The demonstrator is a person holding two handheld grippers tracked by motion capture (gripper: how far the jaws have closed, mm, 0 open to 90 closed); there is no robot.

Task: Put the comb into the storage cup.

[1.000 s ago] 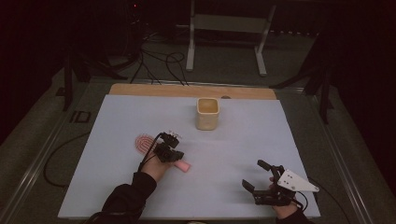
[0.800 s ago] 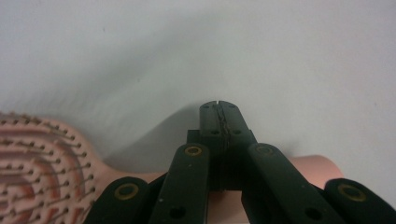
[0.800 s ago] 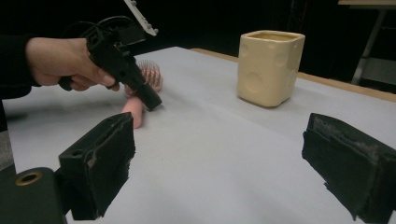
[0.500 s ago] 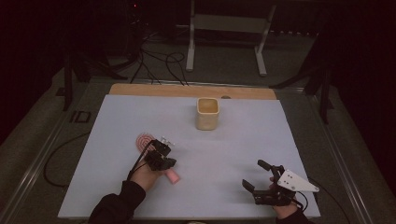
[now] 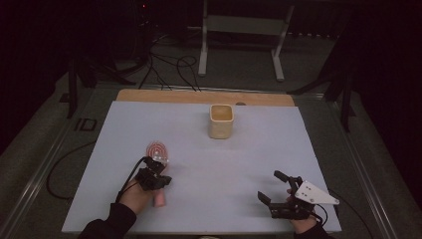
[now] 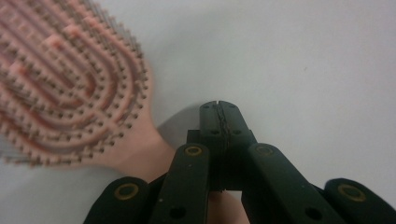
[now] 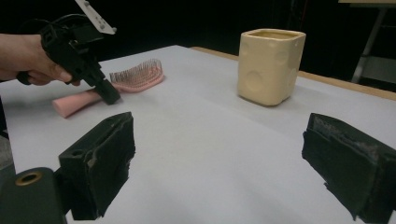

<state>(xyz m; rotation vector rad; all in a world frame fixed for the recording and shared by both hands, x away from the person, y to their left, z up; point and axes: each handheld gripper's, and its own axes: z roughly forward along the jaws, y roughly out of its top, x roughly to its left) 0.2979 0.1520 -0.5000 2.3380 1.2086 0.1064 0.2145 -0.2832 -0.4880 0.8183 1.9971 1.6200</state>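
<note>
A pink hairbrush (image 5: 158, 150) (image 6: 70, 84) (image 7: 135, 74) lies bristles up on the white tabletop (image 5: 224, 164), left of centre. Its handle (image 5: 159, 199) points toward the near edge. My left gripper (image 5: 159, 165) (image 6: 219, 108) (image 7: 111, 97) is shut with nothing between its jaws. Its tips sit low at the brush's neck, close against the handle's right side. My right gripper (image 5: 271, 186) (image 7: 224, 158) rests at the front right with its jaws wide open around nothing. A pale yellow square cup (image 5: 221, 121) (image 7: 270, 65) stands upright at the middle back.
A wooden strip (image 5: 199, 96) borders the table's far edge. Beyond it stand a metal stand (image 5: 239, 30) and cables on a dark floor. Bare tabletop lies between the brush, the cup and the right gripper.
My left hand has drawn left and toward the near edge. The brush has swung with it: its handle pointed right before and now points at the near edge. The right gripper stayed put.
</note>
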